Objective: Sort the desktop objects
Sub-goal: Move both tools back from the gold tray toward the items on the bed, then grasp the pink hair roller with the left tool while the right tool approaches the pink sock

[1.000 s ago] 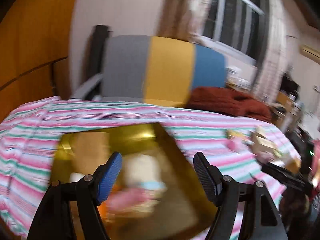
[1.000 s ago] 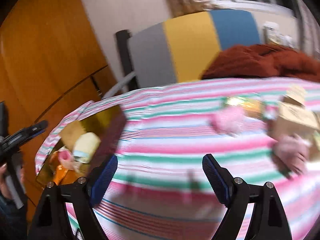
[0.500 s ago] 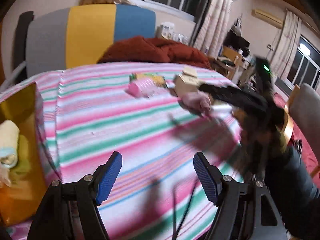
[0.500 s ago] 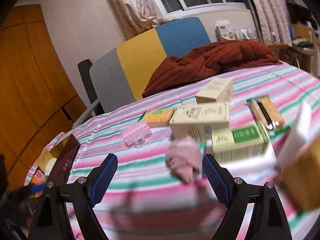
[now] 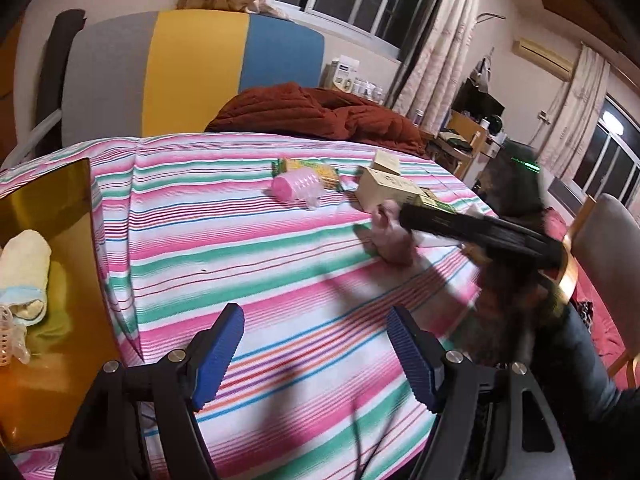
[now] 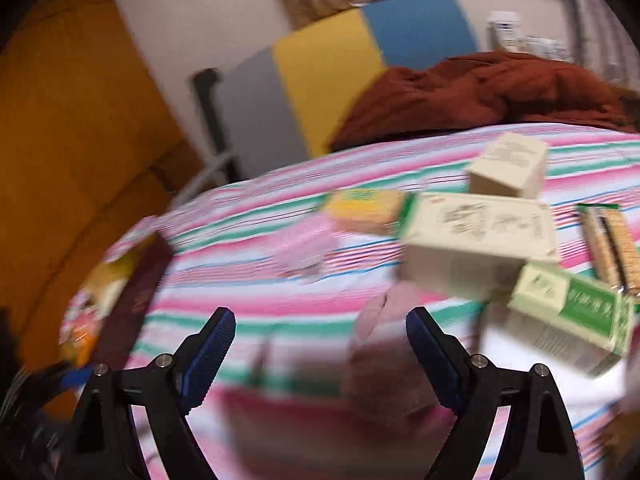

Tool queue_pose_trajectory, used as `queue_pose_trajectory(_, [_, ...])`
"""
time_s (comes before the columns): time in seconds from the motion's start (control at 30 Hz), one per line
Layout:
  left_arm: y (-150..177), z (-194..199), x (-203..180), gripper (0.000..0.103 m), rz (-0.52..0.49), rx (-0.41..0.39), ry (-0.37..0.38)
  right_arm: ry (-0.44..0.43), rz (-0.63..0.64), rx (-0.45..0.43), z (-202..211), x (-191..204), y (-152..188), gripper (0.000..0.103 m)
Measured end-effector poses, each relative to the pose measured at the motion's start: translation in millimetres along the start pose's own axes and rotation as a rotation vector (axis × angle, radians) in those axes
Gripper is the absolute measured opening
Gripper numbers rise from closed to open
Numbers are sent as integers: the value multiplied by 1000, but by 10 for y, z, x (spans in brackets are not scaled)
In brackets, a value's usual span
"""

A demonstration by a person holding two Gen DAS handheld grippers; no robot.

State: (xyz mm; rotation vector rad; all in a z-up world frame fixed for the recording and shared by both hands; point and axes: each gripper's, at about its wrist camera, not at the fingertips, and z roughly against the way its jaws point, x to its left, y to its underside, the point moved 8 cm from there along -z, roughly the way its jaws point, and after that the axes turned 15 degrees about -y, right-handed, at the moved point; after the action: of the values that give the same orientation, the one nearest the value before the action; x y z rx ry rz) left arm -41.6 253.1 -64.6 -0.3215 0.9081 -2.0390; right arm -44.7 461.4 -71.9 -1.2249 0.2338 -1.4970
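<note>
Your right gripper (image 6: 320,354) is spread wide and empty, with the crumpled pink cloth (image 6: 384,344) on the striped tablecloth (image 5: 240,248) just ahead, partly between its fingers. Centre the cloth's bulk before closing, clear of the green-labelled box (image 6: 568,324), since this view is blurred. Your left gripper (image 5: 316,350) hangs open and empty beside the gold tray (image 5: 60,208), which already holds some items.
</note>
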Motion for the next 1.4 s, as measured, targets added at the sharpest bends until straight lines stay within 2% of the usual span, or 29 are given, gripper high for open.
queue_pose_trajectory(0.13, [-27,-84,12,75,8,22,-25,-167,18,0,220,413,205,89])
queue_pose_trajectory(0.2, [-60,-129,9,75,9,36,-46,-186,33,-18,331,518,269,89])
queue_pose_trajectory(0.27, [-134,-184,9,75,14,49,-72,-164,45,-43,425,556,309,90])
queue_pose_trajectory(0.5, [-522,-448,-131,75,-18,86,-134,129,81,-81,435,199,391,90])
queue_pose_trajectory(0.67, [-793,-774,-309,75,-93,85,-172,192,75,-69,311,9,529,90])
queue_pose_trajectory(0.97, [-1034,-1393,-571,74,-180,106,-190,111,15,-103,322,-83,564,90])
queue_pose_trajectory(1.13, [-1095,-1654,-666,74,-270,95,-236,81,-12,-119,342,-95,557,90])
queue_pose_trajectory(1.4, [-1108,-1996,-648,73,-308,129,-257,44,-34,-128,340,-108,556,92])
